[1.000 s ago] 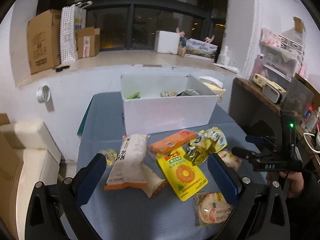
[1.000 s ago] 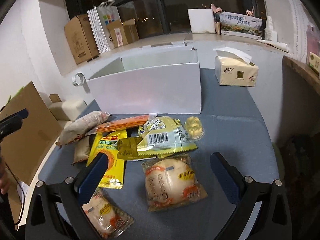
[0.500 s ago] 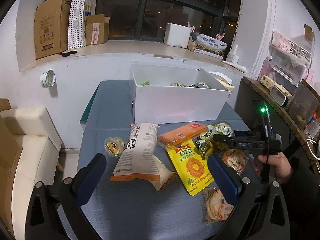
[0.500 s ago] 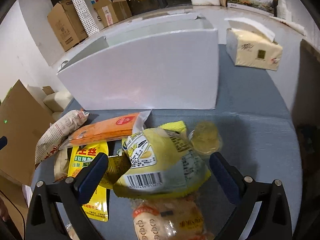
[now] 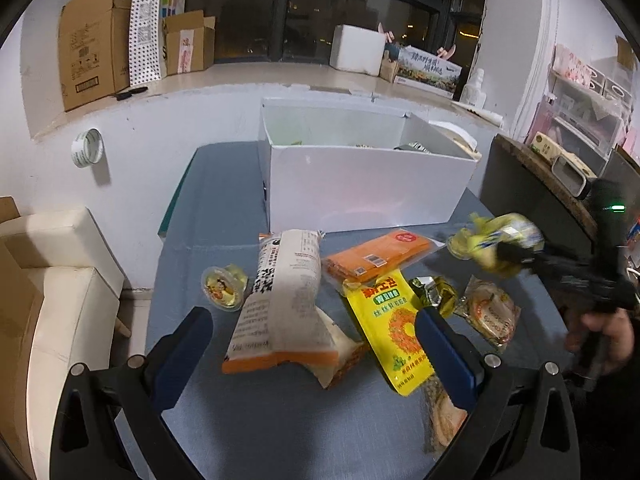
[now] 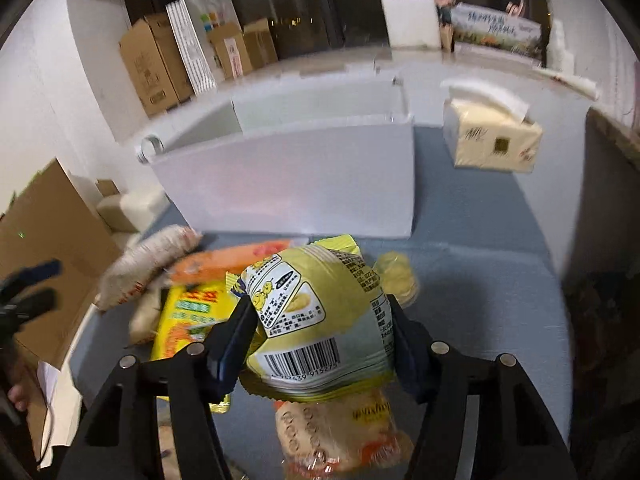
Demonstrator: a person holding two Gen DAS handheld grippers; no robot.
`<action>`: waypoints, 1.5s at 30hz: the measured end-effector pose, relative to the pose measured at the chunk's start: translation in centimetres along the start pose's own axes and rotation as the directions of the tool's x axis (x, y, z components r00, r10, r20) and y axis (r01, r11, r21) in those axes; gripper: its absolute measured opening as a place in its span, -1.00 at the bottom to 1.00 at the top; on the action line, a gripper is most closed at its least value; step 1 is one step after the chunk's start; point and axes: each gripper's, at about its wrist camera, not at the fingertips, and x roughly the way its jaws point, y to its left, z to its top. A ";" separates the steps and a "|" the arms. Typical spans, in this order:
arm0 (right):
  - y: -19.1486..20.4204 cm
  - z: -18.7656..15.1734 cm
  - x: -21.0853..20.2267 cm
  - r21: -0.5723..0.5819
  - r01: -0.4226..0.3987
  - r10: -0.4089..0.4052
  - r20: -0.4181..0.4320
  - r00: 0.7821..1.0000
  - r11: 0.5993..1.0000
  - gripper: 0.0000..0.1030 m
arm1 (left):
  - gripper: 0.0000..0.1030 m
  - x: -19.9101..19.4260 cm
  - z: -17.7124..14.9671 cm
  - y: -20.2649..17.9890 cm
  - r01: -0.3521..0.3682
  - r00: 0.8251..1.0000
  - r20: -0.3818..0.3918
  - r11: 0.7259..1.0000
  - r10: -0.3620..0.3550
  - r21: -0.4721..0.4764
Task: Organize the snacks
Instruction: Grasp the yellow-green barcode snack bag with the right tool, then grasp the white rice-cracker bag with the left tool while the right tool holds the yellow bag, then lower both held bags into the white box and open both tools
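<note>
Yellow chip bag [image 6: 320,320] clamped between right gripper [image 6: 322,336] fingers, centre-bottom of right wrist frame, raised above table [image 6: 480,280]. Bag's long axis runs away from camera toward white box [image 6: 288,180]; barcode end nearest camera. Left gripper [image 5: 312,344] jaws spread wide, nothing held; white-and-orange snack packet [image 5: 284,300] and yellow sunflower-print packet [image 5: 390,328] seen between them, lying on table below.
</note>
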 end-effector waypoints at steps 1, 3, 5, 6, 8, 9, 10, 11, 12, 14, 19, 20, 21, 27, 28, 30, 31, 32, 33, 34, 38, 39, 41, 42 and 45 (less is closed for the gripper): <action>0.0 0.0 -0.6 0.001 -0.003 0.003 0.010 1.000 1.000 0.30 | 1.00 0.9 0.3 0.1 0.006 1.000 -0.013 1.000 -0.006 0.001; 0.3 -0.1 -2.1 0.006 -0.008 0.008 0.038 0.999 1.000 0.30 | 1.00 2.2 0.8 0.3 0.015 0.999 -0.040 1.000 -0.015 -0.008; 0.5 -0.4 -3.3 0.005 -0.015 0.015 0.053 0.998 1.000 0.30 | 1.00 4.1 1.5 0.9 0.034 0.997 -0.074 0.999 -0.036 -0.027; 0.4 -0.6 -3.8 0.011 -0.023 0.022 0.056 0.998 1.000 0.30 | 1.00 4.9 1.7 1.0 0.033 0.995 -0.092 0.999 -0.036 -0.030; 0.4 -0.9 -4.2 0.018 -0.035 0.034 0.057 0.998 0.999 0.30 | 1.00 6.8 2.1 1.7 0.022 0.990 -0.141 0.999 -0.028 -0.046; 0.3 -1.1 -4.4 0.017 -0.032 0.031 0.057 0.998 0.999 0.30 | 1.00 7.5 2.1 2.1 0.013 0.987 -0.157 0.998 -0.022 -0.057; 0.2 -1.2 -4.4 0.018 -0.027 0.026 0.056 0.998 0.999 0.30 | 0.99 8.0 2.0 2.5 0.005 0.985 -0.171 0.998 -0.016 -0.070; 0.1 -1.4 -4.5 0.023 -0.025 0.023 0.055 0.998 0.999 0.30 | 0.94 8.5 1.9 2.8 0.006 0.982 -0.189 0.996 -0.022 -0.085; -0.1 -1.6 -4.5 0.030 -0.026 0.025 0.053 0.998 0.999 0.30 | 0.86 8.7 1.7 3.1 0.009 0.980 -0.199 0.995 -0.029 -0.099; -0.6 -2.0 -4.2 0.046 -0.031 0.029 0.046 0.999 0.998 0.30 | 0.22 8.7 1.3 3.3 0.024 0.977 -0.208 0.993 -0.047 -0.113; -0.7 -2.5 -3.7 0.053 -0.032 0.030 0.029 0.999 0.998 0.30 | -0.05 7.5 0.6 3.3 0.044 0.979 -0.190 0.991 -0.068 -0.129; -0.7 -2.6 -3.6 0.053 -0.034 0.033 0.028 0.999 0.998 0.30 | -0.06 6.9 0.5 3.1 0.044 0.983 -0.174 0.992 -0.065 -0.120; -0.6 -2.6 -3.6 0.050 -0.038 0.036 0.027 0.999 0.998 0.30 | -0.07 6.5 0.5 3.0 0.051 0.985 -0.156 0.993 -0.068 -0.109; 0.0 -2.5 -3.8 0.038 -0.040 0.039 0.037 0.999 0.998 0.30 | -0.12 2.9 1.4 0.6 0.035 0.999 -0.041 0.999 -0.035 -0.002; 0.1 -2.5 -3.9 0.036 -0.041 0.039 0.039 0.998 0.999 0.30 | -0.13 2.0 1.7 0.1 0.028 1.000 -0.013 1.000 -0.028 0.010; 0.4 -2.2 -4.2 0.028 -0.041 0.040 0.049 0.998 0.999 0.30 | -0.14 1.0 2.4 0.0 0.054 0.998 0.021 0.999 -0.054 0.000; 0.7 -2.0 -4.3 0.022 -0.042 0.040 0.055 0.998 0.999 0.30 | -0.14 0.3 3.0 -0.2 0.068 0.997 0.047 0.998 -0.067 -0.006; 0.8 -1.8 -4.5 0.017 -0.040 0.039 0.061 0.997 0.999 0.30 | -0.14 0.0 3.6 -0.2 0.069 0.996 0.062 0.998 -0.069 -0.004; 1.0 -1.4 -4.7 0.011 -0.039 0.038 0.072 0.997 0.999 0.30 | -0.14 -0.4 4.2 -0.3 0.063 0.994 0.084 0.998 -0.063 0.004; 1.1 -0.9 -4.8 0.009 -0.040 0.039 0.080 0.996 0.999 0.30 | -0.14 -0.8 5.1 -0.7 0.056 0.993 0.108 0.998 -0.057 0.016; 1.3 2.2 -4.9 0.008 -0.051 0.050 0.117 0.992 0.999 0.30 | -0.14 -1.1 8.6 -1.7 0.071 0.985 0.157 0.997 -0.077 0.043; 1.4 3.5 -4.8 -0.001 -0.040 0.040 0.130 0.991 0.999 0.30 | -0.14 -0.9 9.7 -2.0 0.066 0.983 0.166 0.996 -0.074 0.051; 1.6 6.2 -4.4 -0.015 -0.024 0.027 0.155 0.988 1.000 0.31 | -0.14 -0.1 11.9 -2.5 0.061 0.981 0.181 0.996 -0.071 0.065; 1.7 7.4 -4.0 -0.018 -0.022 0.025 0.159 0.987 1.000 0.31 | -0.14 0.3 13.0 -2.8 0.055 0.980 0.188 0.996 -0.067 0.072; 1.7 11.5 -2.1 -0.031 0.005 0.000 0.163 0.987 0.999 0.31 | -0.14 2.1 15.9 -3.2 0.047 0.979 0.192 0.996 -0.060 0.075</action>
